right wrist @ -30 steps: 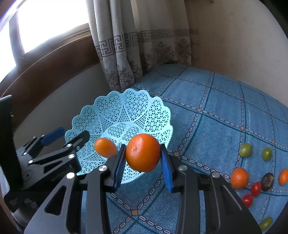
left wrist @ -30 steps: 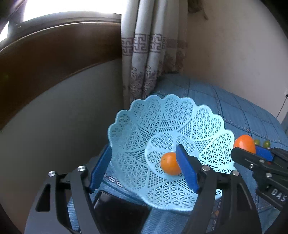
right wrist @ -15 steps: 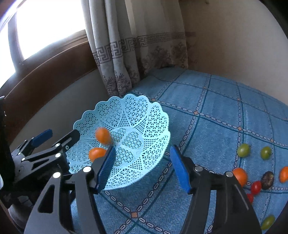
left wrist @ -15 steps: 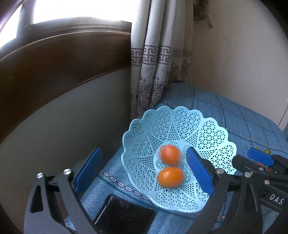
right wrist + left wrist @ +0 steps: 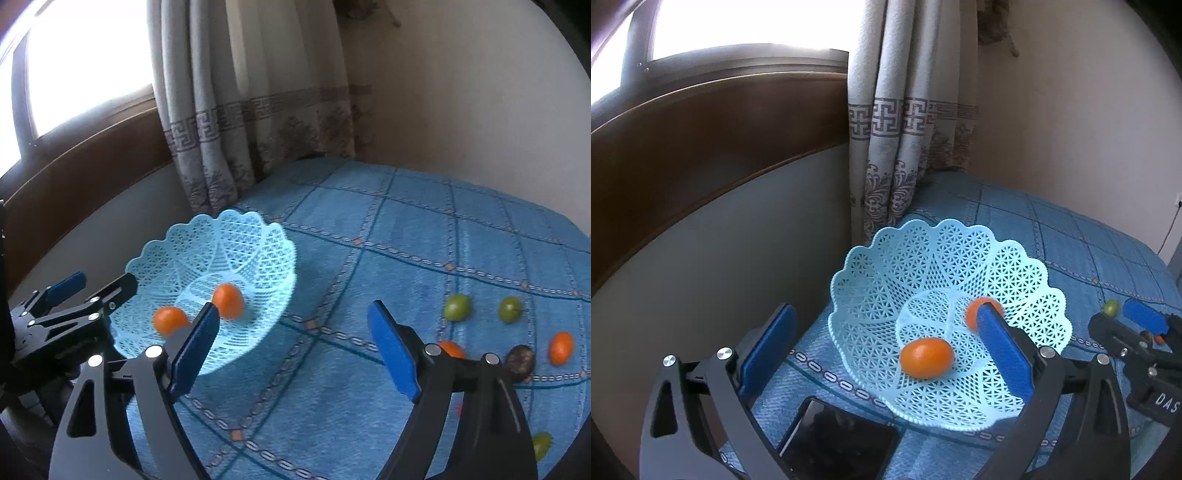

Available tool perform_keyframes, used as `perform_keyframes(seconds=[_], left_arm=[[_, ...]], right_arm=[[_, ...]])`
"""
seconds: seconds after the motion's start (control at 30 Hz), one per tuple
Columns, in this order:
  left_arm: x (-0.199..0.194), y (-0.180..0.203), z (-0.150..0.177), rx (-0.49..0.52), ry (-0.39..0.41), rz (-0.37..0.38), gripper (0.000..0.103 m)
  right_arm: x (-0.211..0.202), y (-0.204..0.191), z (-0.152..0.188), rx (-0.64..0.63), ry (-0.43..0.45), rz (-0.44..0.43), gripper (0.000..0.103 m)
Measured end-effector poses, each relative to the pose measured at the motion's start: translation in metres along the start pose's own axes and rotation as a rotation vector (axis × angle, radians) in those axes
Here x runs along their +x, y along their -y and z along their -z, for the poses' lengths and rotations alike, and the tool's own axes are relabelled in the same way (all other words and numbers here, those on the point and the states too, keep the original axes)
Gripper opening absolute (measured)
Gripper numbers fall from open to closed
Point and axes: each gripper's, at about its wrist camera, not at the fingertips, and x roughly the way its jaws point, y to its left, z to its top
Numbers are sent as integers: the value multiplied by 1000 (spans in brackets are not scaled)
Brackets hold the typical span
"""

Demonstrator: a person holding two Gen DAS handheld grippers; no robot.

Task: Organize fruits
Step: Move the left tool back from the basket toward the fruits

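Resting in basket [image 5: 258, 243]: two oranges [image 5: 228, 301].

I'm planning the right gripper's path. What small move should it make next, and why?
Probably swing the right gripper, open and empty, toward the loose fruit on the cloth, perhaps the nearest green fruit. Two oranges already lie in the basket; several fruits remain outside it.

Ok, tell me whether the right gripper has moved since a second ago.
Yes. The right gripper was shut on an orange over the blue basket; now it is open and empty, shifted right, off the basket, toward the loose fruit.
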Motion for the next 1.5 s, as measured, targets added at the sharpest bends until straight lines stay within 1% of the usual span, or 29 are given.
perform_keyframes(seconds=[0.13,0.23,0.47,0.57,0.7,0.97,1.33,1.5], left_arm=[[-4,9,2,31,5,15,100],[-6,15,4,54,7,25,100],[-10,33,10,109,5,44,100],[-11,40,13,132,2,53,100],[-12,50,16,159,-2,67,100],[-16,82,24,218,-19,110,100],[-20,128,35,295,-33,151,100],[-16,149,41,331,-45,163,100]], right_arm=[[-6,14,4,-22,15,40,82],[-9,31,8,-10,5,67,82],[-20,84,21,76,-28,120,82],[-26,105,28,107,-45,129,85],[-37,131,38,137,-56,156,85],[-60,182,59,233,-78,182,85],[-86,225,87,328,-52,196,85],[-90,231,103,329,-78,200,85]])
